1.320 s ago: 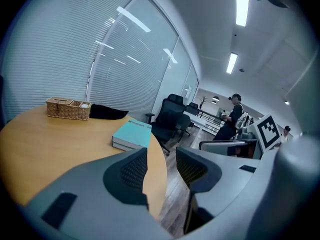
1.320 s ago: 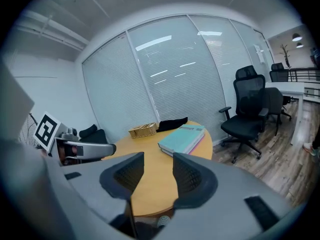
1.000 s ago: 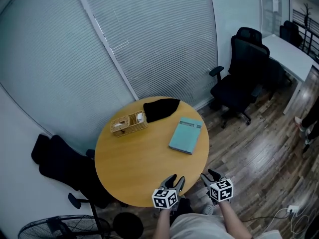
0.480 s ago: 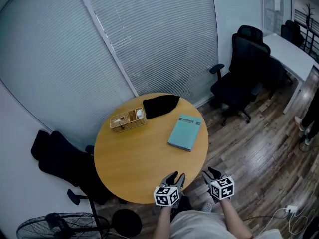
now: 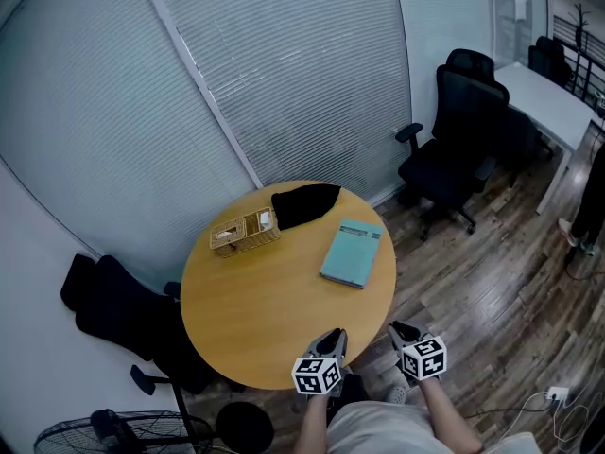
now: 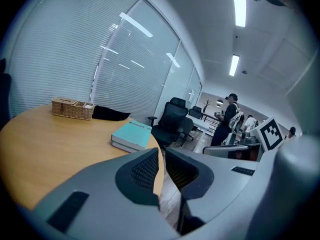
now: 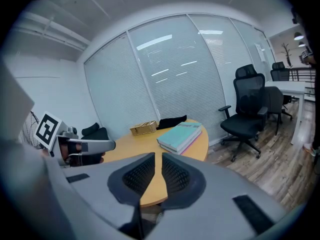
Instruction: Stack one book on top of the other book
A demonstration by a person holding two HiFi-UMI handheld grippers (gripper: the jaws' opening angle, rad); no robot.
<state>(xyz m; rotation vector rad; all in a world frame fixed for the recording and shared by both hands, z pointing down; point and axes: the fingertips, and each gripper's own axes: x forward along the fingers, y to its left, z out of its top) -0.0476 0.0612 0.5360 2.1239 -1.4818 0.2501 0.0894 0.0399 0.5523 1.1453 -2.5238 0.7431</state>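
Head view: your left gripper point(image 5: 333, 337) sits over the table's point(image 5: 246, 310) near edge, and your right gripper point(image 5: 402, 330) is just off it. Both sets of jaws have just been closing and are now all but together, nothing between them. Teal book point(image 5: 353, 253) lies well apart from both, at the table's far-right edge, on top of a second book point(image 7: 191, 142) with a pinkish edge.
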